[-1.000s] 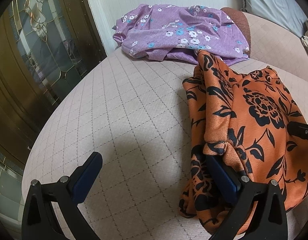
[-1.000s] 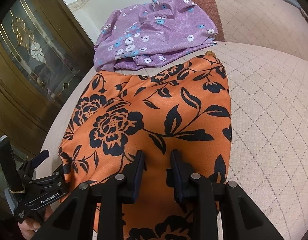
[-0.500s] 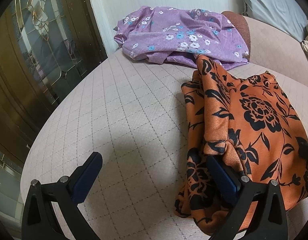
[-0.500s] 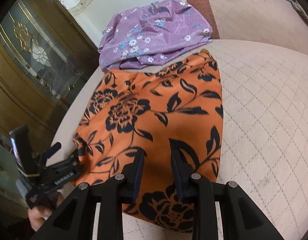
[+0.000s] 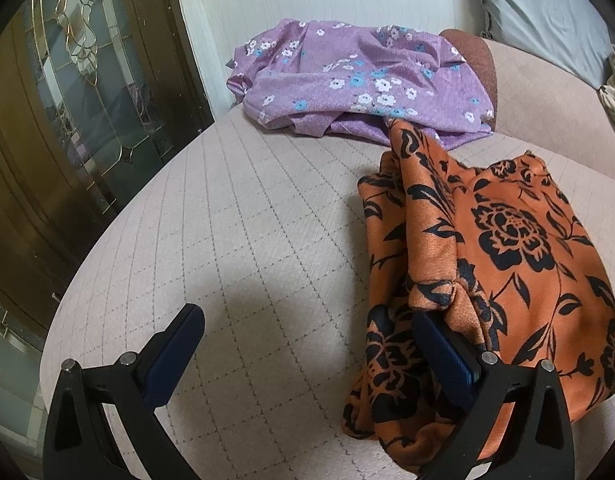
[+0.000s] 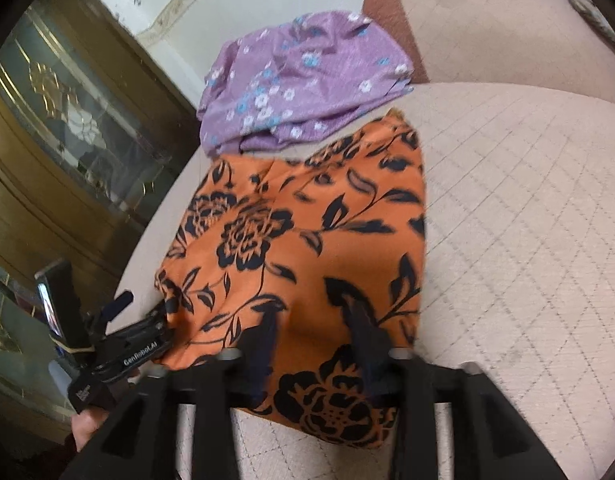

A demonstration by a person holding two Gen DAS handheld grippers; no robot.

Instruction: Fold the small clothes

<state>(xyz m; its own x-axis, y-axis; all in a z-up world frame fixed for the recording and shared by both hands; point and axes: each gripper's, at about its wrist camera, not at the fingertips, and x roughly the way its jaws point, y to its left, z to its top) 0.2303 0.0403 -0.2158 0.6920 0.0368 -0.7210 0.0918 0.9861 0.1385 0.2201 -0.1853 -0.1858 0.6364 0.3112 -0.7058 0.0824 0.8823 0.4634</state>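
An orange garment with black flowers (image 5: 507, 248) lies folded on the pink quilted cushion (image 5: 247, 240); it also shows in the right wrist view (image 6: 307, 240). My left gripper (image 5: 307, 344) is open, its right finger (image 5: 443, 344) against the garment's bunched left edge. It shows at the lower left of the right wrist view (image 6: 123, 344). My right gripper (image 6: 311, 332) is open over the garment's near edge, holding nothing; the view is blurred.
A purple flowered garment (image 5: 359, 80) lies crumpled at the back of the cushion, also in the right wrist view (image 6: 299, 80). A dark glass-panelled door (image 5: 67, 100) stands to the left. A grey pillow (image 5: 547, 12) lies at the back right.
My right gripper opened wider and pulled back toward the garment's near edge. The left gripper stayed open at the garment's left edge.
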